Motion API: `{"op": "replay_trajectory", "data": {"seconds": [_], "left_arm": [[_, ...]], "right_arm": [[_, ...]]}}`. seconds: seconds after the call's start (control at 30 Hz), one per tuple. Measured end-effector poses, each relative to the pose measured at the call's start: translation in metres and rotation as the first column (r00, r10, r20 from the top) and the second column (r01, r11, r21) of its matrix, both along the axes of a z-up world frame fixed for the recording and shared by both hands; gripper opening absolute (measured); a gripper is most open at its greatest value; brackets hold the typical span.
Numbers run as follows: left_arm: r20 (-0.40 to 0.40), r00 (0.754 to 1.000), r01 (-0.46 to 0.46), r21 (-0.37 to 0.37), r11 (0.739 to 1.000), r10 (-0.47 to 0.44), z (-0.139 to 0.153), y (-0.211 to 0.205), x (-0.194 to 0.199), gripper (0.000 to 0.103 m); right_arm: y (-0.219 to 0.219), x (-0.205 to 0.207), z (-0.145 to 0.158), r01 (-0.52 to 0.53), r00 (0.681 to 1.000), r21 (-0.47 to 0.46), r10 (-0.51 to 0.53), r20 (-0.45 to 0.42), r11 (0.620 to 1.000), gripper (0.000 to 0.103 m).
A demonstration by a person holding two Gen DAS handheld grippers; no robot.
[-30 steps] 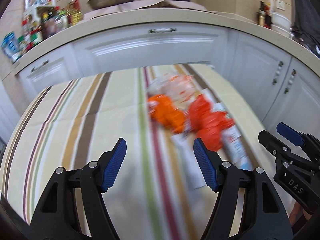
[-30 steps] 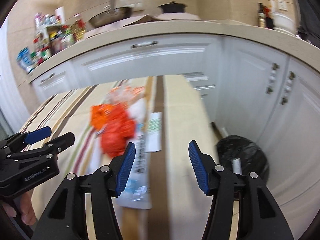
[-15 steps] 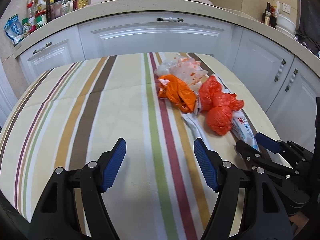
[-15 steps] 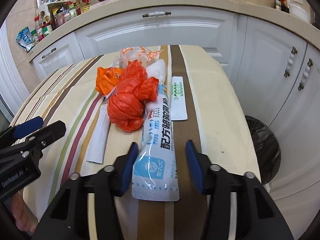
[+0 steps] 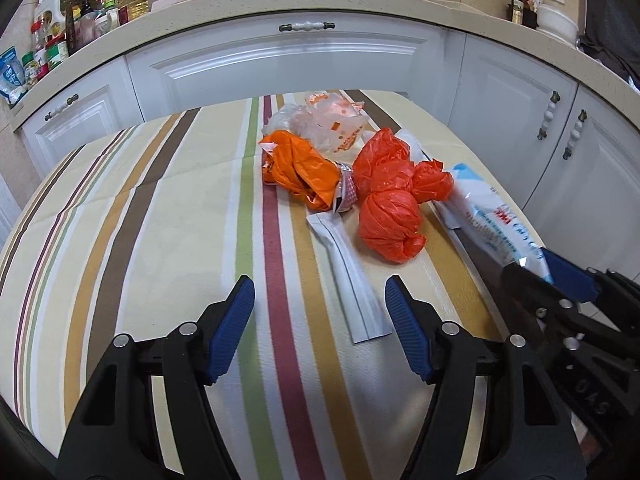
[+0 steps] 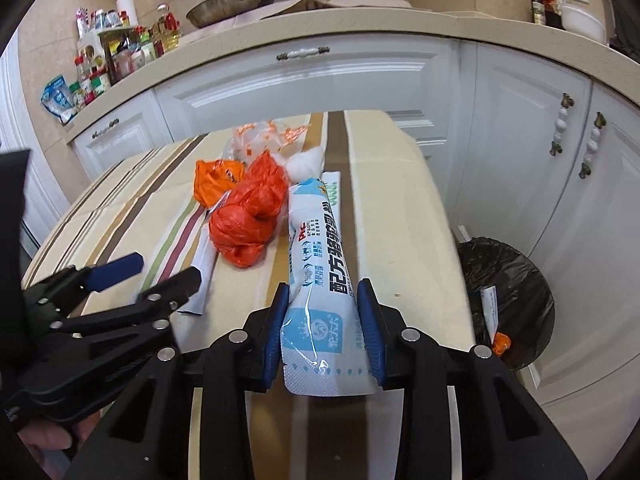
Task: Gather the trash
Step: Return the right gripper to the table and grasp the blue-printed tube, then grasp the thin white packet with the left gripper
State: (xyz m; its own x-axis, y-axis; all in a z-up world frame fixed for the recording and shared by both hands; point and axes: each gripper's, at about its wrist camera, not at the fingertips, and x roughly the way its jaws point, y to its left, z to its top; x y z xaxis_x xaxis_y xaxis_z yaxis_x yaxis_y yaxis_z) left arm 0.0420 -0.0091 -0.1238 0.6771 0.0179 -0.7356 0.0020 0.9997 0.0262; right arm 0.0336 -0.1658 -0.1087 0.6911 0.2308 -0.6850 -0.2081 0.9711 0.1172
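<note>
My right gripper [image 6: 323, 332] is shut on the near end of a long white and blue plastic packet [image 6: 318, 264], which also shows in the left wrist view [image 5: 486, 216]. Left of it lie a red plastic bag [image 6: 246, 220], an orange bag [image 6: 214, 180], a clear printed bag [image 6: 264, 136] and a white paper sleeve [image 5: 348, 276]. My left gripper [image 5: 320, 328] is open and empty above the striped tablecloth [image 5: 160, 240], its tips beside the sleeve's near end.
A bin with a black liner [image 6: 508, 300] stands on the floor right of the table, with scraps inside. White cabinets [image 5: 296, 64] curve behind the table. The counter holds bottles and jars [image 6: 116, 56], a pan and a pot.
My right gripper moved forward and down over the packet and closed on its near end. My left gripper moved closer to the table and the trash pile.
</note>
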Motion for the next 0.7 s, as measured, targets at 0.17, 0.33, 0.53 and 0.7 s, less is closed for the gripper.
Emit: {"op": "replay_trajectory", "data": {"seconds": [0.17, 0.33, 0.53, 0.7], "left_arm": [[-0.028, 0.999, 0.014, 0.0, 1.0, -0.014, -0.008, -0.006, 0.005, 0.047], [-0.029, 0.999, 0.041, 0.002, 0.999, -0.041, -0.011, -0.011, 0.005, 0.023], [-0.024, 0.998, 0.05, 0.005, 0.999, -0.049, -0.011, -0.012, 0.0, 0.015], [-0.026, 0.999, 0.03, -0.02, 0.999, -0.031, -0.008, -0.002, -0.008, 0.013]], "right_arm": [[-0.011, -0.003, 0.0, 0.016, 1.0, 0.025, -0.016, 0.007, 1.0, 0.035], [-0.019, -0.007, 0.0, 0.03, 0.999, 0.041, -0.03, 0.013, 0.999, 0.035], [-0.025, -0.008, -0.001, 0.046, 0.999, 0.045, -0.047, 0.013, 0.998, 0.035], [-0.027, -0.01, -0.001, 0.058, 0.998, 0.042, -0.059, 0.02, 0.997, 0.035]]}}
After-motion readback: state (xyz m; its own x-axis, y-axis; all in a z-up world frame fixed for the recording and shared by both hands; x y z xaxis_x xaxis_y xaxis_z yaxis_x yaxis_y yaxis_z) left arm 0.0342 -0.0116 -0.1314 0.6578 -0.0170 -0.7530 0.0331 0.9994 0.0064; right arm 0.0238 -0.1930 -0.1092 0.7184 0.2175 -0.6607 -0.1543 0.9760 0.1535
